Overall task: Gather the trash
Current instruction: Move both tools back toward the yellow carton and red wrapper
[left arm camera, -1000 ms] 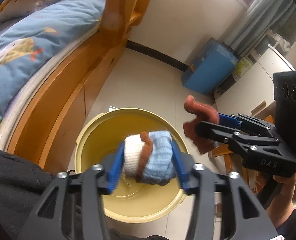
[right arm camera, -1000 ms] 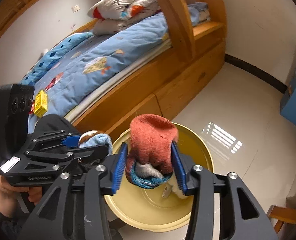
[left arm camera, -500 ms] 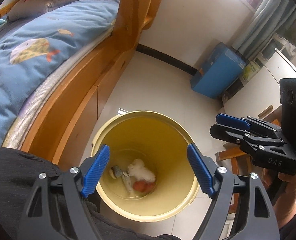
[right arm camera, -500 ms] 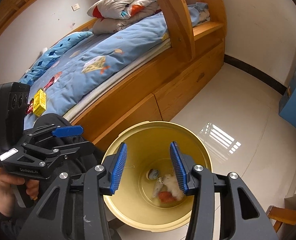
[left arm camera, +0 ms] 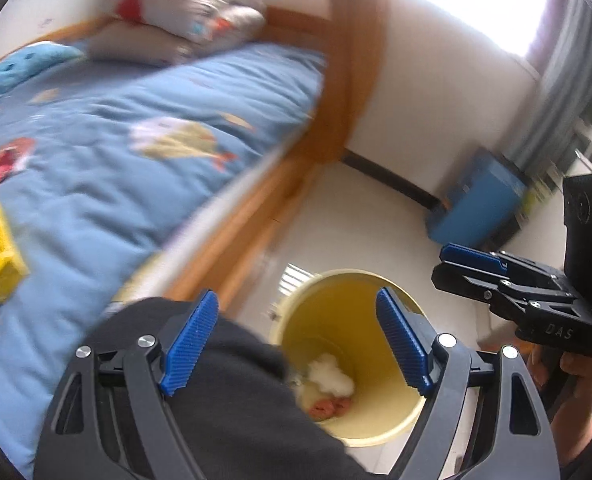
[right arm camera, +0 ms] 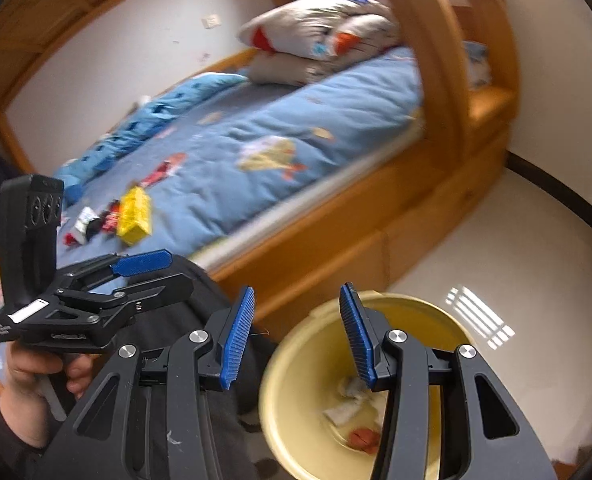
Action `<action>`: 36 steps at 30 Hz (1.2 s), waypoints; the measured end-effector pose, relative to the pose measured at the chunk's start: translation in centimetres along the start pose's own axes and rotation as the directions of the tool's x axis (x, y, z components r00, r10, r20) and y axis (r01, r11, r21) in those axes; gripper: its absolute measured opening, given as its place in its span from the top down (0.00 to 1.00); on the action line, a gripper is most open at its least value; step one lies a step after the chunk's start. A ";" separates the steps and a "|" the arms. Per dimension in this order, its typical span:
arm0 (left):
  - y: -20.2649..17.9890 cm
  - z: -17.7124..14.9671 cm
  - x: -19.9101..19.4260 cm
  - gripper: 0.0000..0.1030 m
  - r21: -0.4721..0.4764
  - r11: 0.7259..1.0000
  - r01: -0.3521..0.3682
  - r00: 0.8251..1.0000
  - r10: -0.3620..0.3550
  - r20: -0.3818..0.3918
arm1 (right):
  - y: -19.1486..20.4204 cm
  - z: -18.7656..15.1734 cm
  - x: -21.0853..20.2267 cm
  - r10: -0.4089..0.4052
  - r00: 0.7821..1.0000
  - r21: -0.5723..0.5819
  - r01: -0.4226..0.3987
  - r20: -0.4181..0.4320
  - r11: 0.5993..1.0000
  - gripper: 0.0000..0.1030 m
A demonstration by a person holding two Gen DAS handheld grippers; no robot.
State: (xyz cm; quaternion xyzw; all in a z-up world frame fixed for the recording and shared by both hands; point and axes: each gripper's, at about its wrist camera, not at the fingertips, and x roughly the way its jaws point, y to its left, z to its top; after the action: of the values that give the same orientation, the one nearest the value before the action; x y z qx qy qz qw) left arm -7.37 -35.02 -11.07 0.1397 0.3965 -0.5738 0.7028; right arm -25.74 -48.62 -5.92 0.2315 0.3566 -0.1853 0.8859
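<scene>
Bin on floor beside bed.

We can read only one marking for certain: the raised letters "DAS" on the black body of the right gripper, behind its jaws, as seen from the left wrist camera. On the left gripper, behind its jaws, a white label and a line of pale lettering along the body are too blurred for us to read. The yellow packet on the blue quilt, beyond the left jaws, carries print we cannot make out.
</scene>
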 end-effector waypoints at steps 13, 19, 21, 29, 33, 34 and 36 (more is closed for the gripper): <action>9.8 -0.8 -9.4 0.21 -0.197 0.942 -0.271 0.939 0.303 0.162 | 12.9 5.7 6.6 0.247 0.969 -0.207 -0.242 -0.005 0.948 0.57; 13.7 -1.7 -12.4 0.17 -0.290 0.894 -0.341 0.898 0.402 0.181 | 17.7 7.2 9.5 0.317 0.947 -0.271 -0.318 -0.047 0.909 0.57; 15.1 -2.1 -13.4 0.16 -0.328 0.873 -0.362 0.881 0.435 0.185 | 19.0 7.6 10.4 0.331 0.941 -0.288 -0.335 -0.062 0.897 0.57; 20.2 -3.6 -15.9 0.07 -0.460 0.783 -0.419 0.825 0.539 0.166 | 23.6 8.8 14.4 0.358 0.927 -0.343 -0.373 -0.108 0.862 0.53; 22.0 -3.9 -16.2 0.06 -0.484 0.755 -0.443 0.807 0.571 0.153 | 24.7 9.0 16.3 0.353 0.927 -0.353 -0.374 -0.124 0.858 0.51; 22.3 -3.9 -16.1 0.06 -0.489 0.750 -0.446 0.804 0.575 0.149 | 25.0 9.1 16.9 0.346 0.930 -0.356 -0.368 -0.126 0.859 0.50; 23.2 -4.0 -16.0 0.05 -0.501 0.738 -0.452 0.800 0.584 0.139 | 25.2 9.1 17.9 0.338 0.931 -0.358 -0.364 -0.135 0.860 0.50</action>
State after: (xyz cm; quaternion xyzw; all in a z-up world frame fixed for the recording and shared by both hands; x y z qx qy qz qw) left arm 11.89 -14.26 -8.17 -0.0031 0.3546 -0.2610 0.8979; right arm 3.80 -35.72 -5.92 0.1241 0.3671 0.0592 0.9200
